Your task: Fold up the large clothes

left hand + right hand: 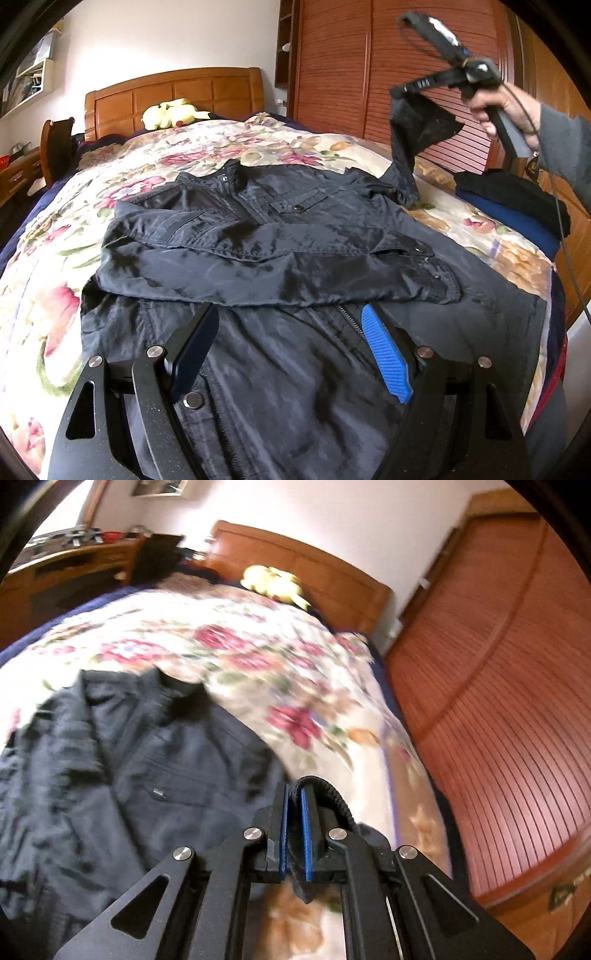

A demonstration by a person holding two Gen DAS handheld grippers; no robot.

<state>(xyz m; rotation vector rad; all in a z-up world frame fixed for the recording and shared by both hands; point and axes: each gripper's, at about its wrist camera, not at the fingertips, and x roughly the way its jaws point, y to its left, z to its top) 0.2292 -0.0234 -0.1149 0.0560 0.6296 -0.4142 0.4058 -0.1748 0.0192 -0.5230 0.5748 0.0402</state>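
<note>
A dark navy jacket (258, 236) lies front-up on the floral bedspread (55, 258), its left sleeve folded across the chest. My left gripper (291, 314) is open, hovering low over the jacket's lower front near the zipper. My right gripper (400, 90) is shut on the cuff of the jacket's other sleeve (413, 133) and holds it high above the bed's right side. In the right wrist view the gripper (294, 790) pinches the ribbed cuff (328, 794) between its blue pads, and the jacket (129, 768) lies below left, blurred.
A pile of folded dark and blue clothes (517, 206) sits at the bed's right edge. A yellow plush toy (170, 112) lies by the wooden headboard (173, 92). A red-brown wardrobe (369, 66) stands close on the right. A desk and chair (55, 147) stand on the left.
</note>
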